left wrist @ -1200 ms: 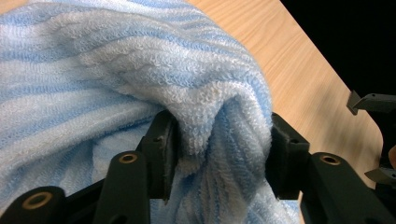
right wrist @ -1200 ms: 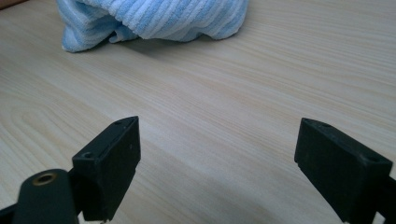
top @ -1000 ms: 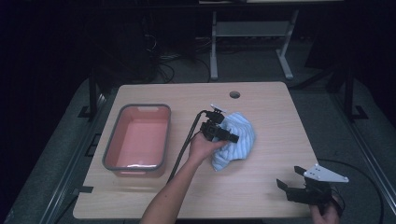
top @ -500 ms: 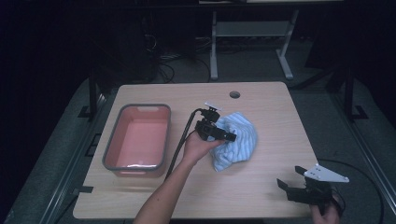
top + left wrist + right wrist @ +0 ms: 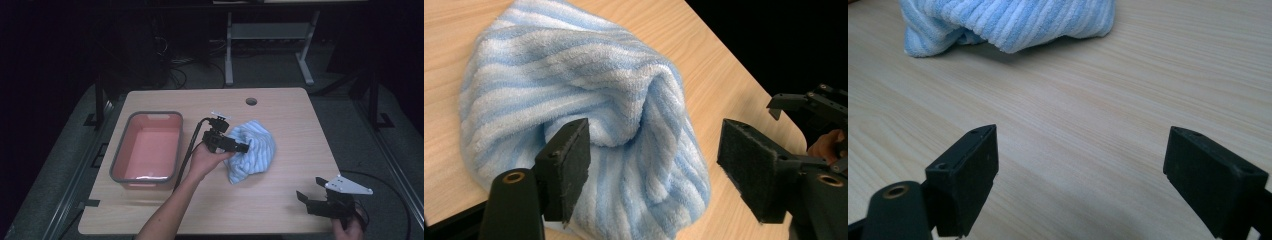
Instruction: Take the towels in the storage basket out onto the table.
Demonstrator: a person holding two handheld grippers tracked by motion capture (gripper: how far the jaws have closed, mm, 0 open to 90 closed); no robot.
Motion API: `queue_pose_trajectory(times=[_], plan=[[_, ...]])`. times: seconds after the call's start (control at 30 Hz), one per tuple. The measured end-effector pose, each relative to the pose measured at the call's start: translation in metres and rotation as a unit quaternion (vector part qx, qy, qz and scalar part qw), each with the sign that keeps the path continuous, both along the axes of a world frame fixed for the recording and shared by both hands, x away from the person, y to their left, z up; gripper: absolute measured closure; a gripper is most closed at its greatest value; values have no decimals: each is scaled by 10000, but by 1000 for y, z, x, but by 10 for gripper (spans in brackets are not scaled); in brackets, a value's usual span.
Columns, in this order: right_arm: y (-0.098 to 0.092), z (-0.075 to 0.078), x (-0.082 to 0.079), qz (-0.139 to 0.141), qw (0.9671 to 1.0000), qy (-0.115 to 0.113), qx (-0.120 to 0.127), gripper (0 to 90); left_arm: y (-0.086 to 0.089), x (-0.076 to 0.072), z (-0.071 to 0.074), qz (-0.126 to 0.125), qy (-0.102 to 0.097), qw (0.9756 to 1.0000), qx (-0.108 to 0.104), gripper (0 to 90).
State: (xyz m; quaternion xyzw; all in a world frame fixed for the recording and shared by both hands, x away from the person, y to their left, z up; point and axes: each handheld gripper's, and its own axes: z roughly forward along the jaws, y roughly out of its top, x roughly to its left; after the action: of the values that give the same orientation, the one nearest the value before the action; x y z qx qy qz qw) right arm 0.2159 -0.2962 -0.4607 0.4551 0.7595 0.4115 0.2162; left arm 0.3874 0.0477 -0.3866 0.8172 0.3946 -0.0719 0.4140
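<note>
Two grippers: both with jaws apart.
Tub [image 5: 147, 150]: left on the table [image 5: 280, 200].
Left gripper [image 5: 239, 148]: jaws just opening, released over the towel [image 5: 255, 152], pads clear.
Towel: bunched mid-table.
Right gripper [image 5: 305, 199]: spread wide, holding nothing, near corner.

Inventory as I read it from my station:

- Worktop [image 5: 280, 210]: 1, light wood; 1 round hole [image 5: 251, 101] near far edge.
- Towel [image 5: 256, 150]: 1, blue-and-white striped, bunched in single heap.
- Tub [image 5: 148, 149]: 1, pink inside, grey rim.
- Tools: 2. Left tool [image 5: 239, 148], 1; right tool [image 5: 306, 199], 1. Jaws per tool: 2, total 4.
- Cables: 2, one per tool.
- Grey three-cornered plates: 2, one atop each tool.
- Hands I count on tools: 2.
- Metal frame [image 5: 270, 45] on floor beyond worktop: 1.
</note>
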Motion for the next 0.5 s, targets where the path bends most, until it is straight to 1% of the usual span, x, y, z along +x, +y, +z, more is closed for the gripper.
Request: queue_pose_trajectory(times=[0.4,0.5], plan=[[-2,0,0,-41,10000,4,-10,137,14,-15,0,10,-116,9999,-18,247],[-1,0,0,-30,10000,9,-28,137,18,-20,1,2,-153,9999,-51,246]])
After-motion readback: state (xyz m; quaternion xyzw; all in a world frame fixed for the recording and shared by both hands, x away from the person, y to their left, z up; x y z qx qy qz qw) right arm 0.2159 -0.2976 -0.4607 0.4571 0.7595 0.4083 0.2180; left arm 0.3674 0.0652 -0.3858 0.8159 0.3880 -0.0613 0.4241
